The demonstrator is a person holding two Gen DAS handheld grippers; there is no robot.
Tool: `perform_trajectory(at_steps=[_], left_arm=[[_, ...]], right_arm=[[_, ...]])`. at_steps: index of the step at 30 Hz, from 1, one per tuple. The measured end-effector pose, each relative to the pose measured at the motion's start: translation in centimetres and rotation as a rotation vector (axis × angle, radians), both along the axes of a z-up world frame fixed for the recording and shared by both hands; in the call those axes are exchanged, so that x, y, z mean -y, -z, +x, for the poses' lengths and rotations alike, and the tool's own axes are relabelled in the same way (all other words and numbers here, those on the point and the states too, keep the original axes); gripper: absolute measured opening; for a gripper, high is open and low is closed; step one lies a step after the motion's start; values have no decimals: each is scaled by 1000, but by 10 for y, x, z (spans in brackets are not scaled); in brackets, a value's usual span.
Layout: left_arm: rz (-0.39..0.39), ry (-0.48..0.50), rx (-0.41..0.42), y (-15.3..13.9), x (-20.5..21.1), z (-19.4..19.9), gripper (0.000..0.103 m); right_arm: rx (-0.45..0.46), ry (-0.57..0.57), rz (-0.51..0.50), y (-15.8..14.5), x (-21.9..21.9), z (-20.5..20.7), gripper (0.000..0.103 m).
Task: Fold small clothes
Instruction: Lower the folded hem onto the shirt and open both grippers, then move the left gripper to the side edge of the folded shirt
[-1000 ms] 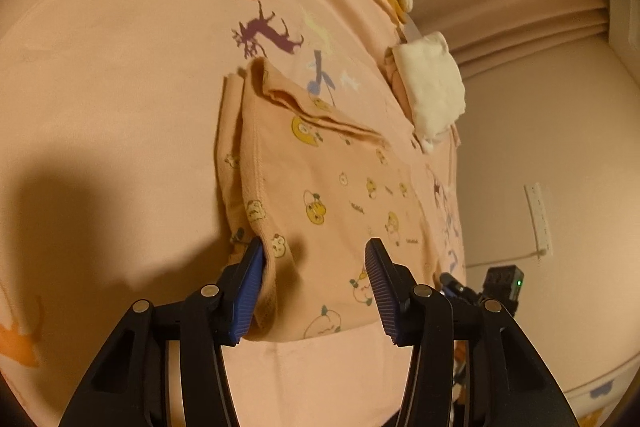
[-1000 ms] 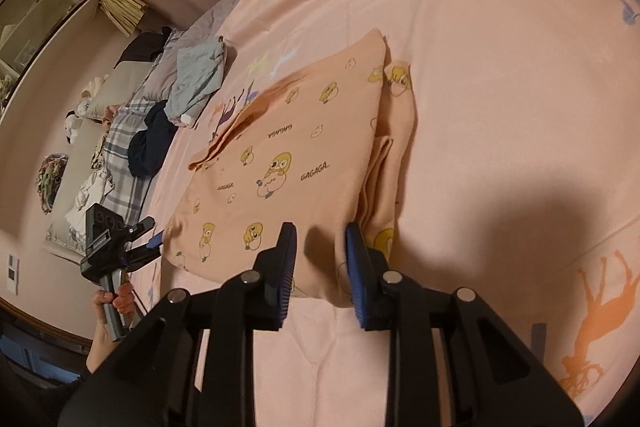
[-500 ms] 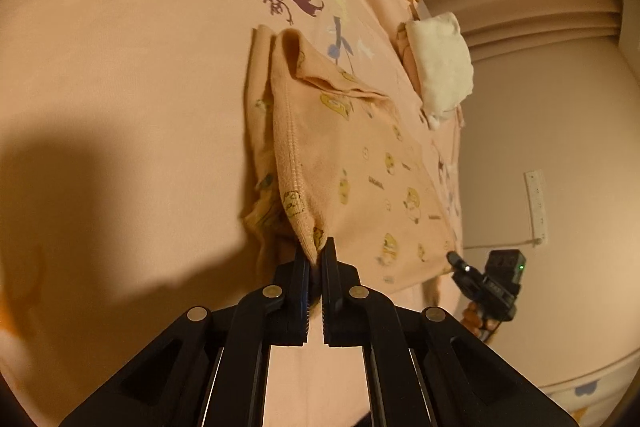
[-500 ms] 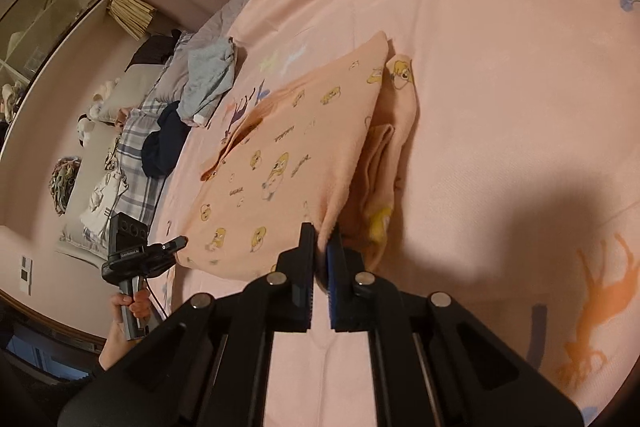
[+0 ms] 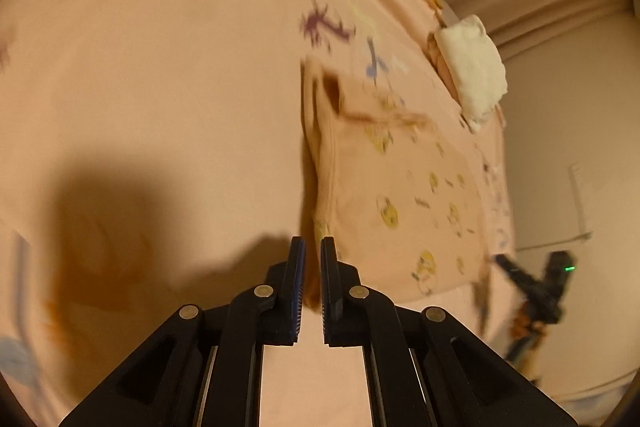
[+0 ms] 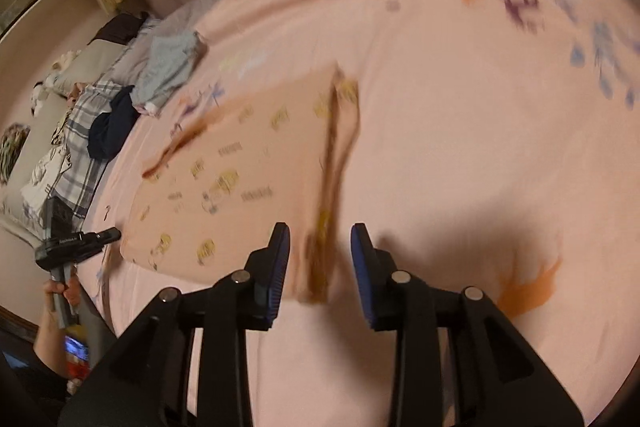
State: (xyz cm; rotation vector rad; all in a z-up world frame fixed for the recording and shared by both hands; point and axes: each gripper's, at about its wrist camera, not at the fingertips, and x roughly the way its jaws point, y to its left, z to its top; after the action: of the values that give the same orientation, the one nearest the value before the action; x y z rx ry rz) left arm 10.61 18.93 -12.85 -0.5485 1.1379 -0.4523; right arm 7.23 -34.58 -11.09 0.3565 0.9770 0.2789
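Lying mid-bed on the pink sheet (image 5: 160, 107), the peach printed garment (image 5: 400, 195) looks light, soft and limp. Left gripper (image 5: 312, 283) pinches its near folded edge; right gripper (image 6: 320, 267) is opening, the corner between its jaws. Best grasped at corners.

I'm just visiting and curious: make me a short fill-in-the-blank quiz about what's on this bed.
1. The left claw is ___ on a corner of the peach garment.
2. The cartoon figures printed on the garment are ___.
3. The folded pile at the far edge of the sheet is ___.
Missing words: shut, yellow, white.
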Motion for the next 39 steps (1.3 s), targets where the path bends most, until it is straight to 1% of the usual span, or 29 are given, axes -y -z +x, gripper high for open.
perform_trajectory(at_steps=[1, 2, 4, 7, 8, 9, 12, 13, 16, 19, 20, 22, 24, 26, 28, 29, 30, 32, 33, 34, 37, 39], left_arm=[[11, 5, 26, -6, 2, 3, 0], [2, 20, 44, -11, 8, 8, 0], [-5, 51, 60, -15, 23, 21, 0], [11, 124, 69, -11, 61, 46, 1], [16, 146, 63, -6, 77, 58, 1], [21, 155, 60, -3, 84, 63, 1], [99, 171, 61, 8, 108, 84, 1], [126, 164, 61, 13, 113, 95, 1], [133, 127, 70, 16, 114, 117, 1], [157, 37, 94, 11, 110, 147, 1], [165, -11, 100, 8, 105, 158, 1], [134, -49, 95, 3, 100, 168, 1], [92, -42, 107, -4, 95, 167, 1], [99, 4, 122, -7, 98, 155, 1], [106, 58, 128, -6, 101, 141, 1], [120, 89, 130, -3, 103, 131, 1], [151, 116, 131, 2, 104, 122, 1], [212, 140, 126, 11, 104, 113, 1], [215, 147, 122, 17, 100, 107, 1], [201, 143, 121, 18, 96, 105, 1], [145, 76, 98, 15, 74, 98, 1], [126, 28, 97, 7, 59, 86, 1]], right_arm=[[19, -13, -1, -4, -3, 3, 32], [36, -34, 7, -7, -10, 9, 32], [46, -61, 12, -6, -20, 21, 30], [31, -110, 17, 6, -49, 42, 27], [29, -128, 6, 10, -59, 49, 26], [25, -144, -7, 14, -69, 57, 26], [14, -172, -23, 24, -88, 74, 26], [12, -176, -25, 25, -91, 78, 26], [20, -183, -27, 27, -97, 91, 26], [33, -161, -39, 24, -97, 105, 28], [37, -154, -43, 23, -98, 108, 28], [42, -141, -41, 21, -96, 114, 28], [49, -144, -41, 18, -96, 119, 28], [49, -145, -63, 18, -96, 123, 28], [26, -132, -118, 23, -94, 128, 28], [16, -123, -145, 26, -93, 130, 28], [1, -108, -182, 31, -89, 133, 25], [-31, -72, -237, 40, -78, 137, 21], [-37, -60, -229, 43, -71, 137, 17], [-36, -53, -211, 43, -65, 136, 16], [-38, 7, -241, 40, -50, 131, 16], [-48, 40, -221, 34, -41, 123, 19]])
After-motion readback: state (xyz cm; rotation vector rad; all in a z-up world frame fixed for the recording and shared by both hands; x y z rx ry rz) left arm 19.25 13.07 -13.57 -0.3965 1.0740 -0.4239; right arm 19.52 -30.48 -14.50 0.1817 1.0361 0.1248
